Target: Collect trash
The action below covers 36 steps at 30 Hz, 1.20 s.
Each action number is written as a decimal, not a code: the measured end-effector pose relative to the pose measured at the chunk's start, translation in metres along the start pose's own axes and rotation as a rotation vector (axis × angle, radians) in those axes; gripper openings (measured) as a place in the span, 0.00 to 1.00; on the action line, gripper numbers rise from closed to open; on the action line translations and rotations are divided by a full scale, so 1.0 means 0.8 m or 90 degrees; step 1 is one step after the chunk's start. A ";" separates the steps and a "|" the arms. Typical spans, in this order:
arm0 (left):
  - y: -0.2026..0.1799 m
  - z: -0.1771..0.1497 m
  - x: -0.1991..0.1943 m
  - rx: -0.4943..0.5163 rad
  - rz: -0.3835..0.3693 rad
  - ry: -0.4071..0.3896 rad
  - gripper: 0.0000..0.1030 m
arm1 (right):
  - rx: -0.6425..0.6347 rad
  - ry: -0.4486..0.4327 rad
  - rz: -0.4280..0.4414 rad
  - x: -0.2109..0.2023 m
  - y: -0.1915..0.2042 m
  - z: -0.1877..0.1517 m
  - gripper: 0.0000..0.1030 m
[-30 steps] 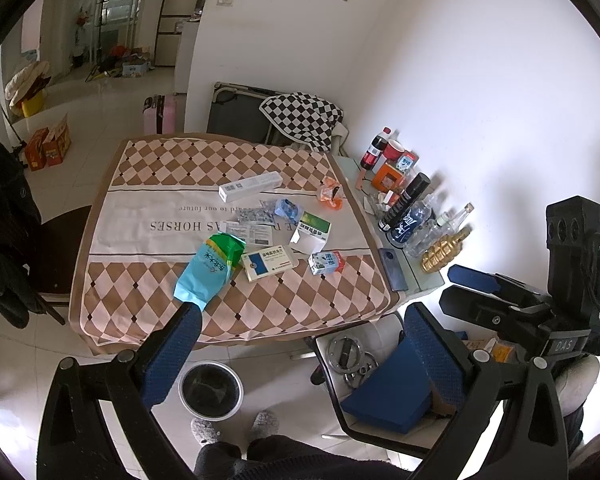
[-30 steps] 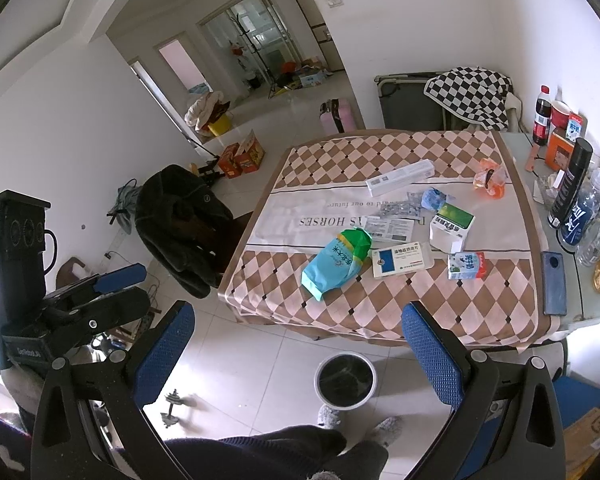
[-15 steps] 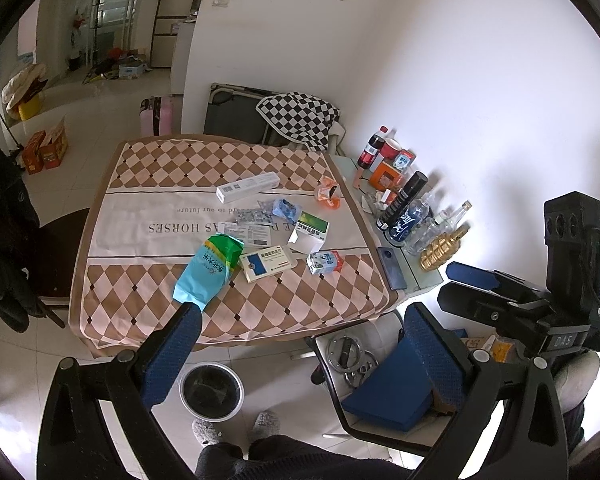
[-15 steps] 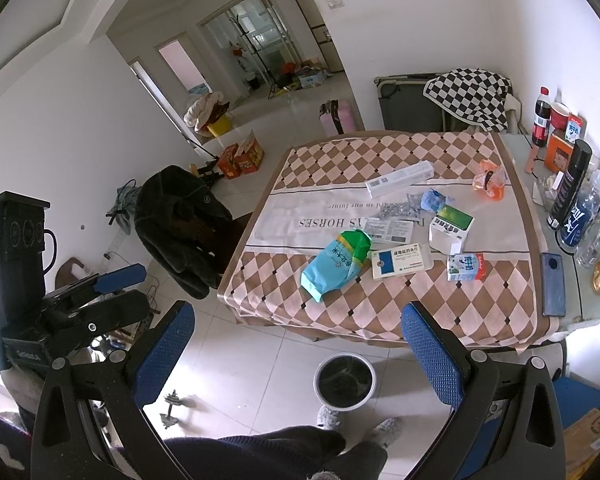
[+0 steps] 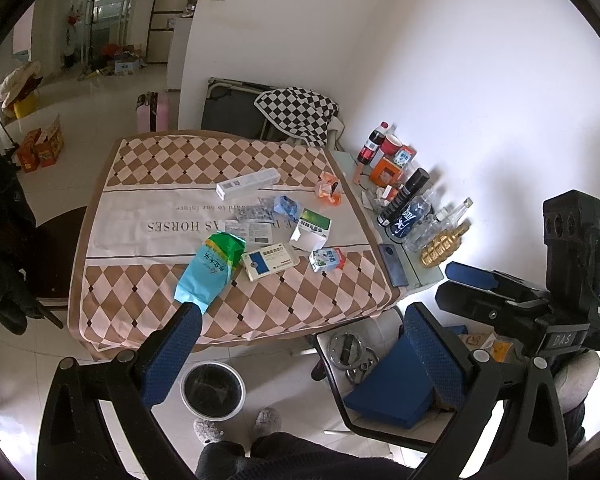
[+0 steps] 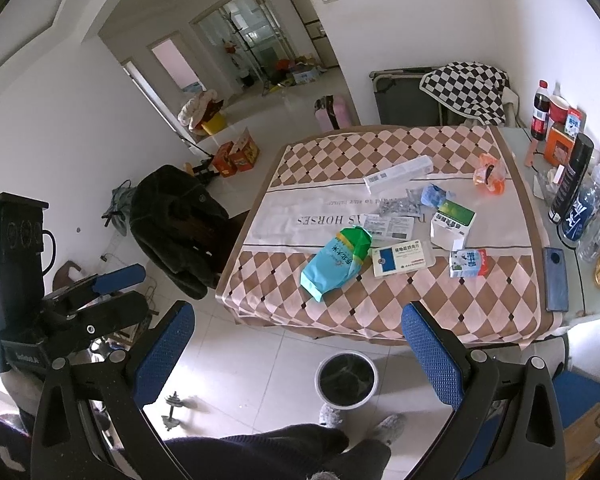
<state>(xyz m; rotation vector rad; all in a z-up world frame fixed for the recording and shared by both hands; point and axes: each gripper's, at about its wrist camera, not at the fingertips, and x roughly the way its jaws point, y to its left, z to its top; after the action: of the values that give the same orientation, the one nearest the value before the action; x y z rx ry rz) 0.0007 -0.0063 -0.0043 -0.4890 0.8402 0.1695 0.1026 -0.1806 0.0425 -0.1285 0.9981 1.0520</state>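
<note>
Trash lies on the checked tablecloth [image 5: 140, 288]: a teal and green bag [image 5: 210, 270], a white and blue medicine box [image 5: 270, 261], a green and white box [image 5: 312, 230], a small carton [image 5: 327, 260], a long white box [image 5: 248, 184], an orange wrapper [image 5: 329, 192] and foil packs [image 5: 256, 214]. A round bin [image 5: 213, 389] stands on the floor before the table. My left gripper [image 5: 300, 356] is open and empty, held above the floor. My right gripper [image 6: 298, 354] is open and empty too, above the bin [image 6: 346, 378].
Bottles, a cola bottle [image 5: 370, 146] and a phone [image 5: 394, 266] sit on a side shelf at the right. A chair with a blue cushion [image 5: 388, 388] stands near the table. A dark jacket hangs on a chair [image 6: 176, 220] at the left.
Both grippers have barely shifted. The view has drifted slightly; nothing on the table moved.
</note>
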 end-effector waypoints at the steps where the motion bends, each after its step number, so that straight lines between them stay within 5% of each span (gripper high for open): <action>1: 0.002 0.001 0.002 -0.001 0.001 0.002 1.00 | 0.005 0.000 -0.004 0.002 0.012 0.000 1.00; 4: 0.017 0.010 0.019 0.001 0.033 0.008 1.00 | 0.046 -0.003 -0.034 0.020 0.006 0.004 1.00; 10: 0.077 0.029 0.123 0.044 0.177 0.040 1.00 | 0.172 0.005 -0.177 0.091 -0.054 0.014 1.00; 15: 0.123 0.032 0.252 0.102 0.240 0.138 1.00 | 0.270 0.045 -0.273 0.178 -0.146 0.028 1.00; 23: 0.155 0.021 0.452 0.176 0.262 0.347 1.00 | 0.334 0.160 -0.298 0.328 -0.293 0.070 1.00; 27: 0.168 0.024 0.523 0.171 0.264 0.412 1.00 | 0.361 0.206 -0.288 0.387 -0.353 0.090 1.00; 32: 0.182 0.022 0.571 0.135 0.246 0.470 1.00 | 0.391 0.235 -0.270 0.445 -0.402 0.116 1.00; 34: 0.188 0.023 0.577 0.114 0.247 0.473 0.95 | 0.394 0.251 -0.261 0.467 -0.411 0.124 1.00; 36: 0.192 0.025 0.575 0.084 0.237 0.472 0.81 | 0.398 0.254 -0.241 0.485 -0.416 0.133 1.00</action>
<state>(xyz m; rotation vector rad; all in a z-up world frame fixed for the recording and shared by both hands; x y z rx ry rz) 0.2674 0.1167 -0.3903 -0.2587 1.6587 0.2778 0.4729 -0.0436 -0.2993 -0.0086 1.5529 0.3402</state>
